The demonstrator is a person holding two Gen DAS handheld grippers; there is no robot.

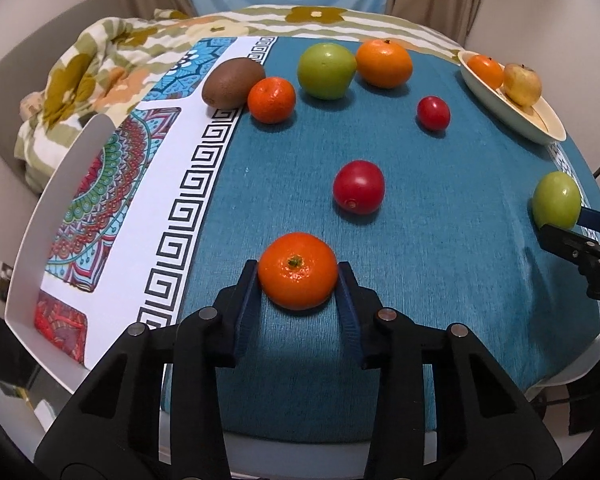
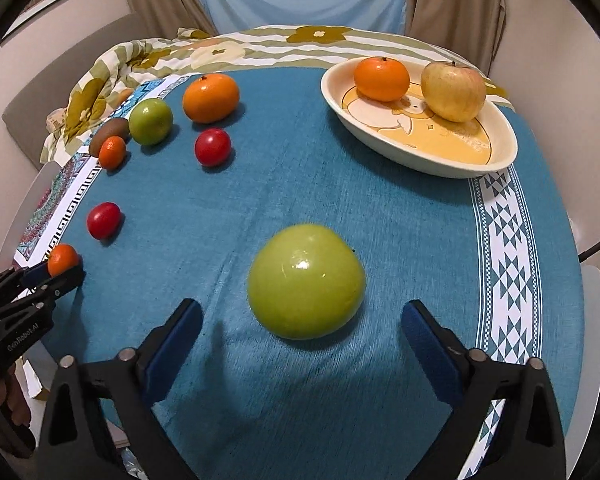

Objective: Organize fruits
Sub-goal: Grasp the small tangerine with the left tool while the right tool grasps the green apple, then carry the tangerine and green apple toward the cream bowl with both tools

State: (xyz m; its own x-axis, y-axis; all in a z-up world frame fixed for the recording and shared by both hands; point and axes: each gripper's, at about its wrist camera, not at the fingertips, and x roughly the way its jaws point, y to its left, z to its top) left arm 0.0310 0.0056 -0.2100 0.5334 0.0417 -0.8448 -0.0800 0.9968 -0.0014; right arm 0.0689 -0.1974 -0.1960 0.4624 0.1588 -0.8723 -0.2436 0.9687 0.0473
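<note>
Pinching a small mandarin (image 1: pixel 297 270), the left claw (image 1: pixel 298 288) has both blue pads pressed against its sides, stem end up; the fruit sits on the blue cloth (image 1: pixel 440 200) of the tabletop, so it's gripped but not lifted as far as I can tell. Right claw (image 2: pixel 302 320) stands wide apart around nothing yet: the near green apple (image 2: pixel 306 280) lies just ahead of its tips, centred between them, pads clear of it on both sides. Apple is roundish, no real long axis, so approach angle shouldn't matter; my read is the claw needs to push forward a bit before it clamps. Cream dish (image 2: pixel 496 160) sits beyond the apple, up and to the right, nearer the right claw than the left, so the left's mandarin has the longer trip across. Count: 5 orange citrus (1 in left claw, 1 small beside the kiwi (image 1: pixel 233 82), 1 big at the far edge, 1 in the dish), no, that's 4; 2 green apples (near one, far one (image 1: pixel 326 71)); 2 red tomatoes (image 1: pixel 358 187) loose mid-cloth; 1 kiwi; 1 yellow apple (image 2: pixel 453 90) in the dish. Two fruits in the dish, eight outside.
</note>
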